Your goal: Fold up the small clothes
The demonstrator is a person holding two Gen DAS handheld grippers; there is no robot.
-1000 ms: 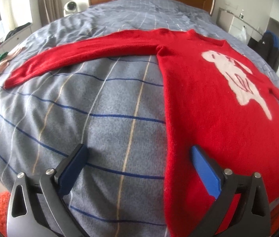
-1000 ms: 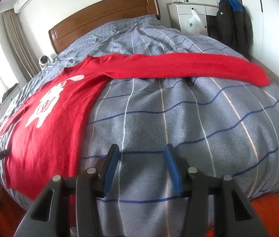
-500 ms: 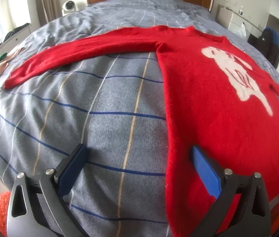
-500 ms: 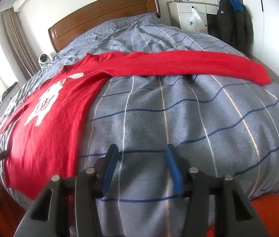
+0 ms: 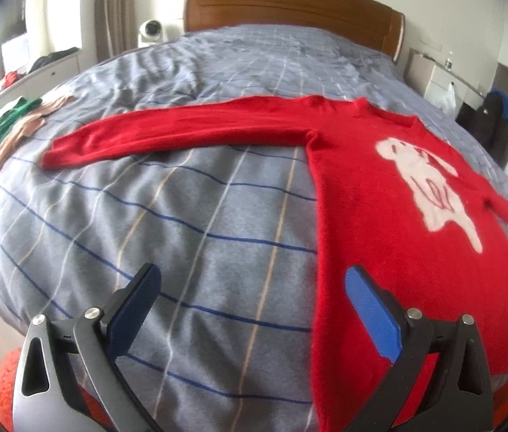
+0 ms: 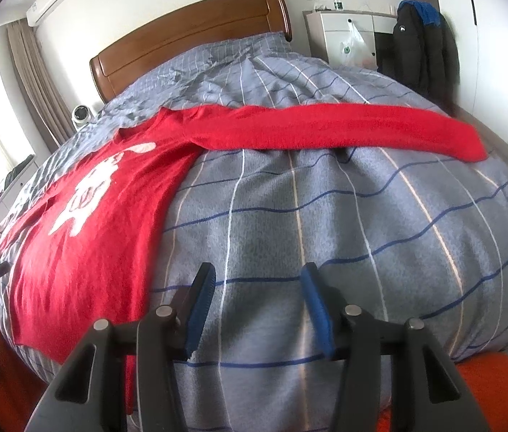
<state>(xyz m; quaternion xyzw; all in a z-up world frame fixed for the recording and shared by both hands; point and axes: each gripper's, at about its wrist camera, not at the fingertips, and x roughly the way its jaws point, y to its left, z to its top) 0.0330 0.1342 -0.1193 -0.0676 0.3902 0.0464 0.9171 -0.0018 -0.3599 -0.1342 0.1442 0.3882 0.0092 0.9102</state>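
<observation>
A red sweater [image 5: 380,216] lies flat on the bed [image 5: 182,198], sleeves spread; the left gripper [image 5: 250,288] gapes empty above its hem edge, the right gripper [image 6: 257,288] parted, empty, over bare quilt

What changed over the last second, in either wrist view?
The left gripper pulled up and back, so more of the bed and headboard shows. Nothing was gripped or released. The red sweater still lies spread flat; the right gripper stayed open and unmoved.
</observation>
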